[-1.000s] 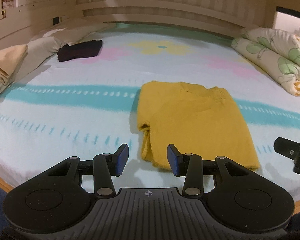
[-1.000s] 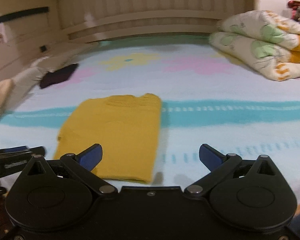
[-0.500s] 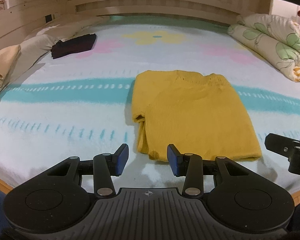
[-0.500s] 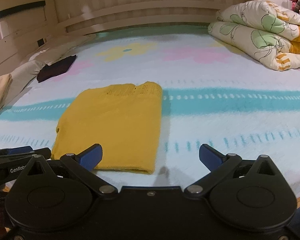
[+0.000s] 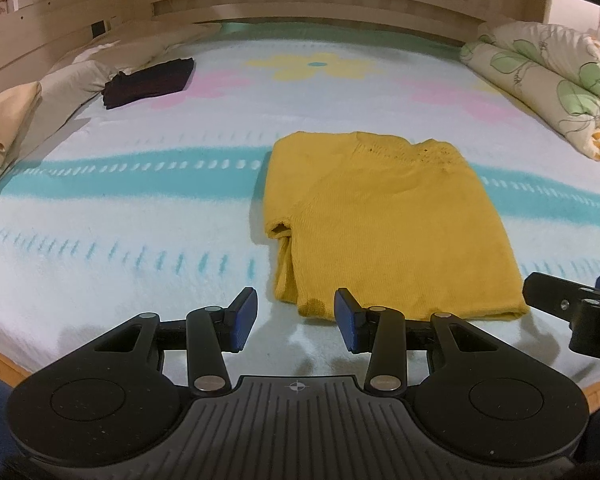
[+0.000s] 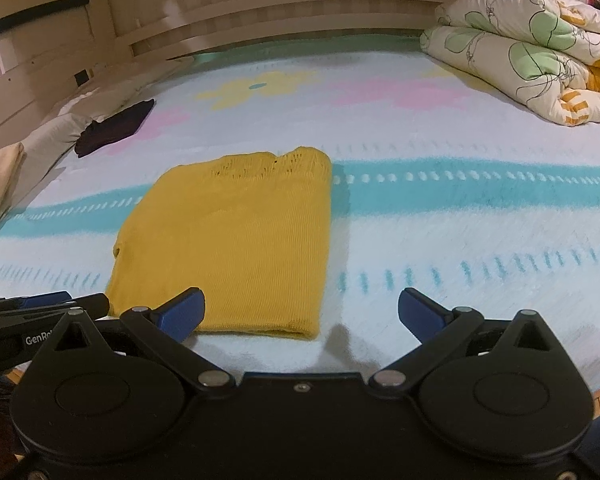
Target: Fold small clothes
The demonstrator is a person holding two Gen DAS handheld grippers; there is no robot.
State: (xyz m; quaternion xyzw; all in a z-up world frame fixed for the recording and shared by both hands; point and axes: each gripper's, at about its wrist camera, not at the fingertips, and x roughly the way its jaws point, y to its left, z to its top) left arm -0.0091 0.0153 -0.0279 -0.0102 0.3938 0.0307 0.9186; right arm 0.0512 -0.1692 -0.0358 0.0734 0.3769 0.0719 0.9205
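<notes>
From my left wrist, the yellow knit top [image 5: 384, 224] lies flat on the bed [image 5: 140, 216], already doubled lengthwise, its hem close to the near edge and its neckline toward the headboard. My left gripper [image 5: 296, 322] hovers just short of the hem's left corner, jaws partly apart with nothing between them. The cloth looks soft, light and limp — I judge it will sag and drag on the fuzzy sheet, so I should pinch through all the layers at that corner.

From my right wrist, the same top [image 6: 236, 240] sits left of centre, its folded right side straight. My right gripper [image 6: 300, 312] stands wide and empty over the hem's right corner — the other hold. Lifting both corners together should keep the fold square.
</notes>
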